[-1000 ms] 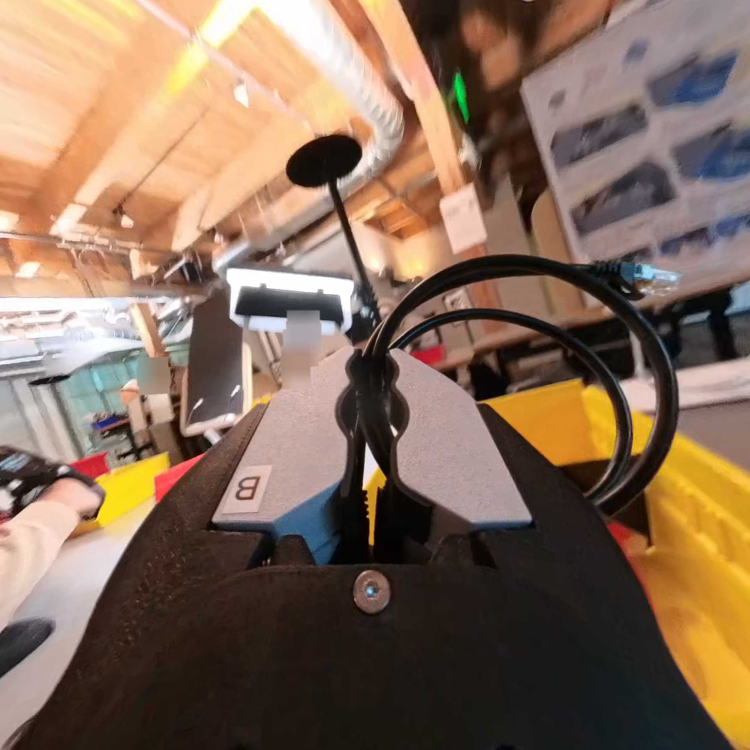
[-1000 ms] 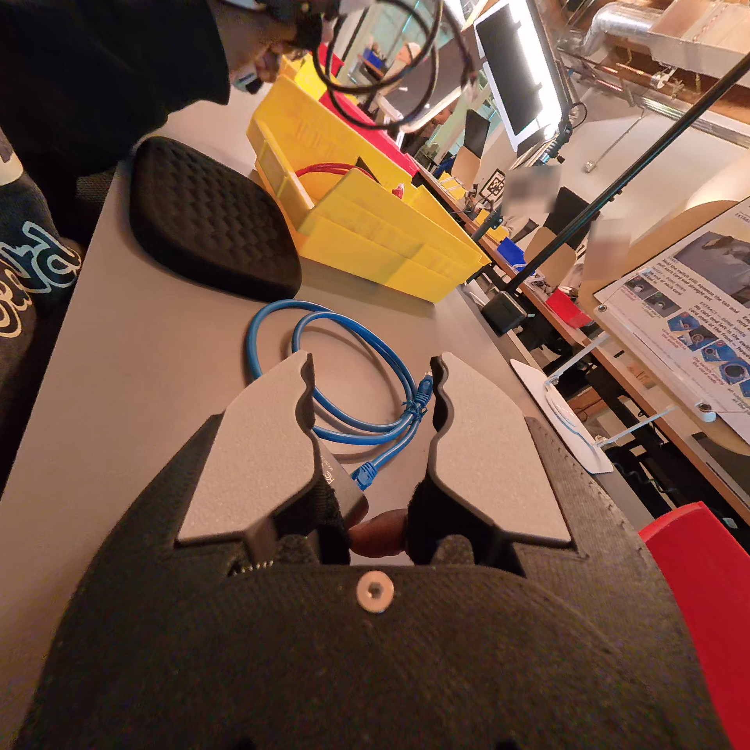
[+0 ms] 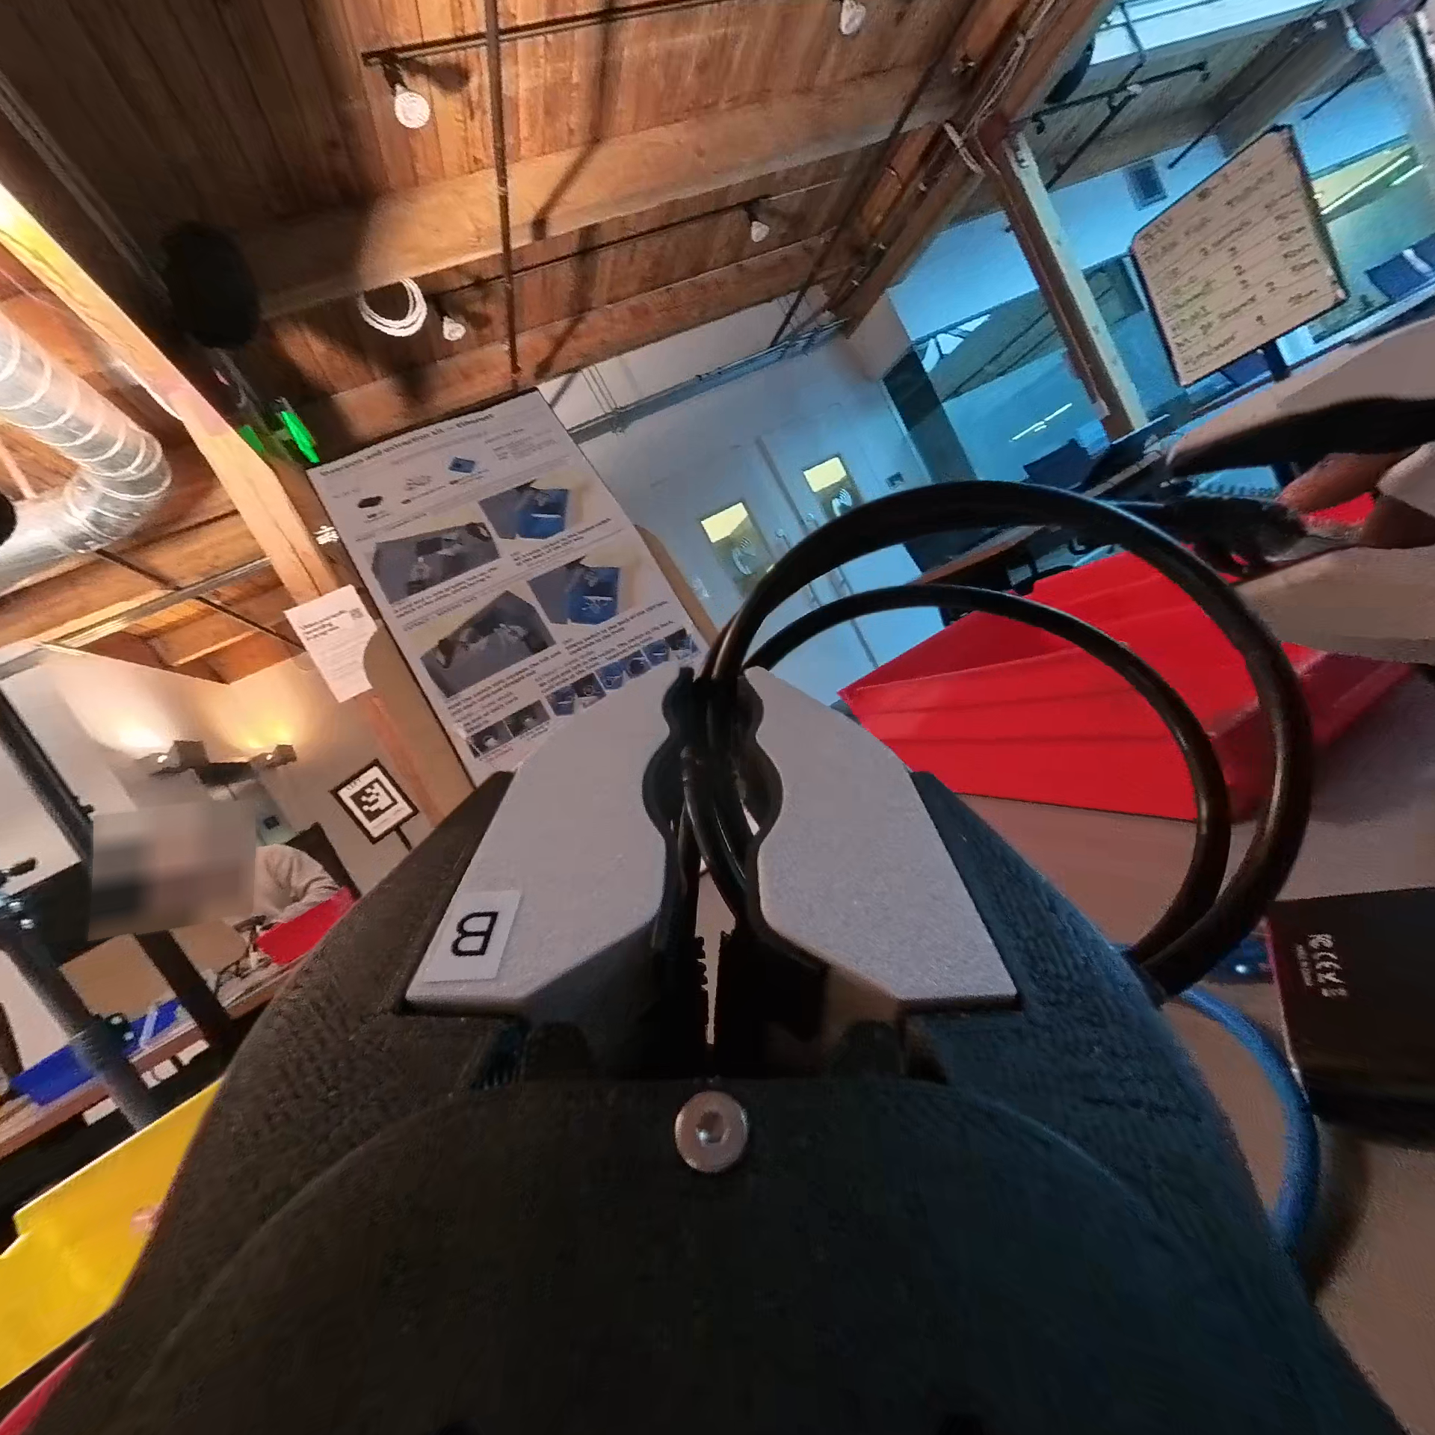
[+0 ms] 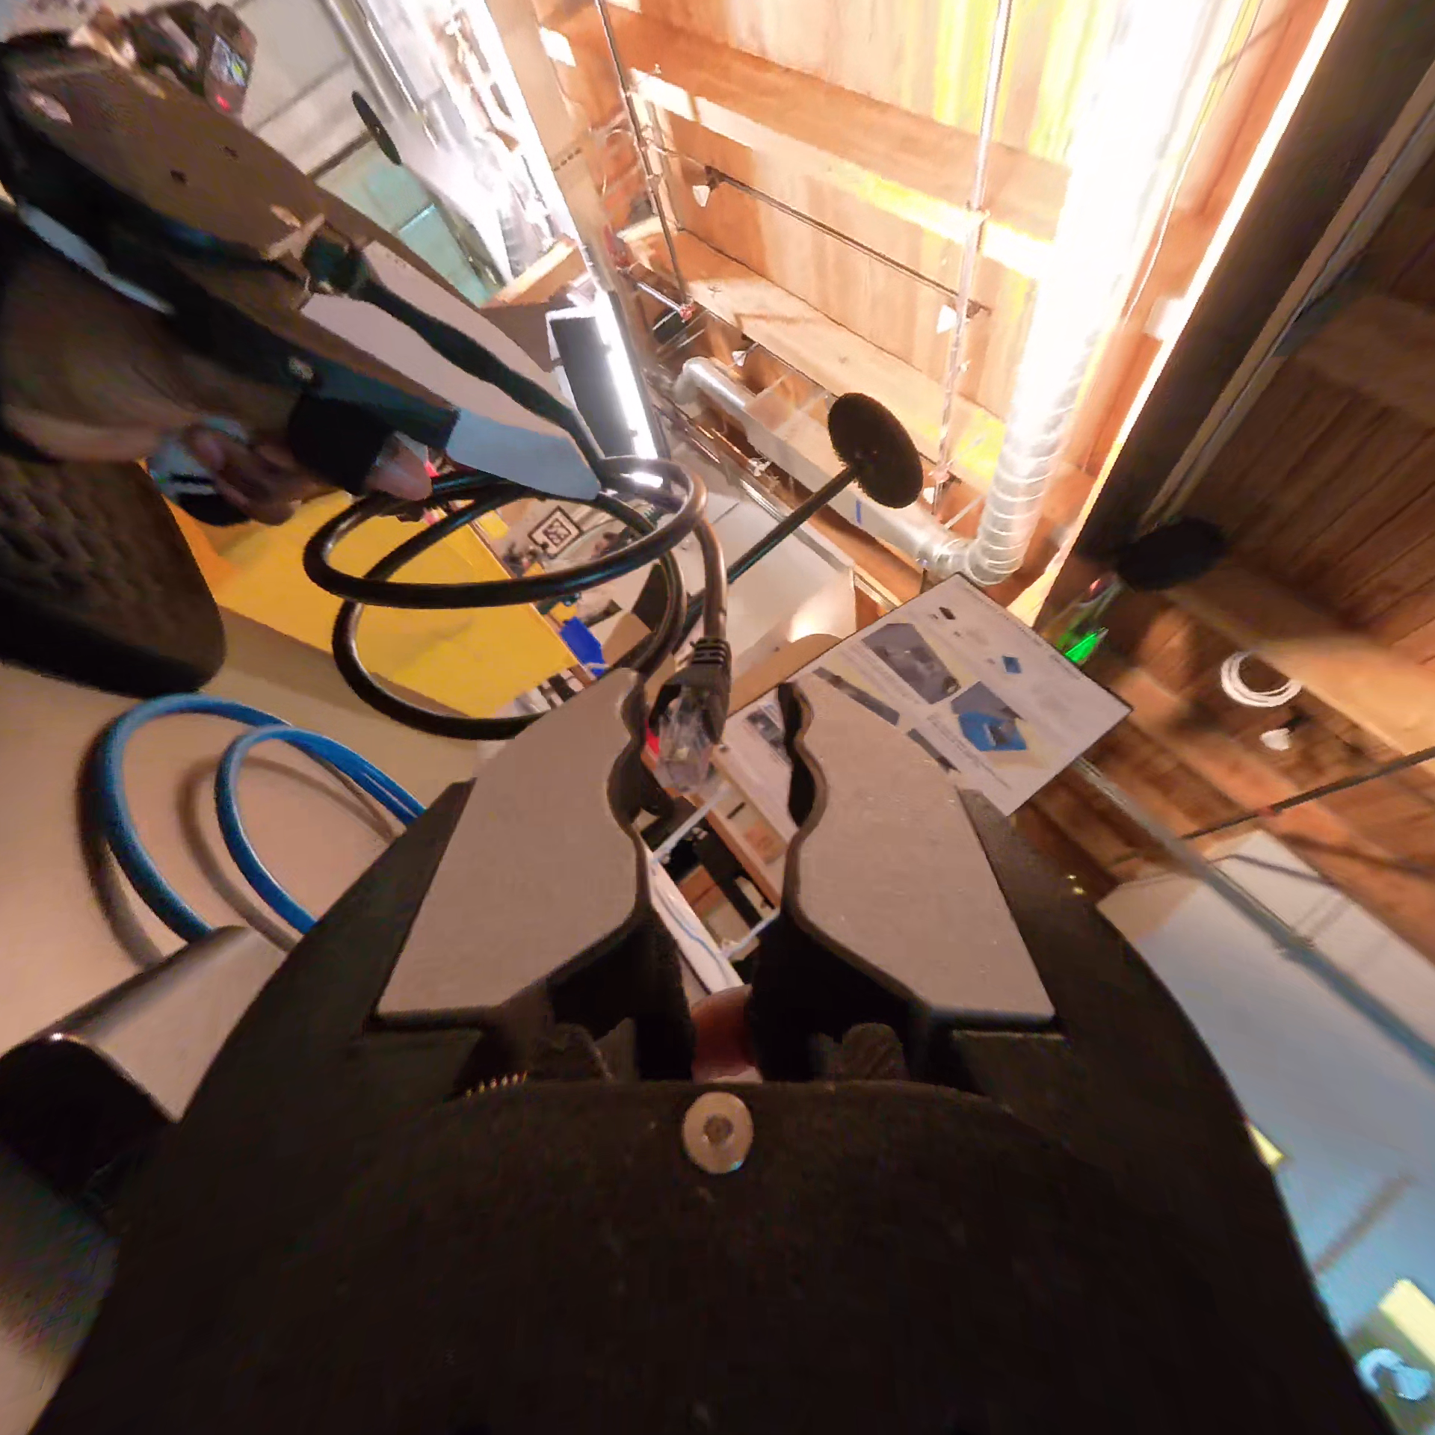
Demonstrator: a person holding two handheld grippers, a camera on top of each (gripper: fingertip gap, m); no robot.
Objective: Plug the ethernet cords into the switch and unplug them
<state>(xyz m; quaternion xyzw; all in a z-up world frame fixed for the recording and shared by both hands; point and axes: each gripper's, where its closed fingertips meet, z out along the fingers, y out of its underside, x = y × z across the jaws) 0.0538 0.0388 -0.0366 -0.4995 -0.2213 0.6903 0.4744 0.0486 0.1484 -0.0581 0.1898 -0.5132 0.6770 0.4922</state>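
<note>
A timber ceiling with ducting and track lights fills the upper half of both views, over a pale table at lower left of the right wrist view. The left gripper is clamped on the coiled black ethernet cord, whose loops arc to the right of the frame. In the right wrist view the cord's clear plug hangs between the spread fingers of the right gripper; its jaws stand apart and pinch nothing.

The cord looks light and springy, holding its curl, so the plug will likely swing. The best hold is probably the stiff black boot just behind the plug, sparing the fragile clip.

A blue cord lies coiled on the table. A yellow bin sits beyond the black loops and a red bin at right of the left wrist view; their contents cannot be seen. The dark box at the right edge may be the switch.
</note>
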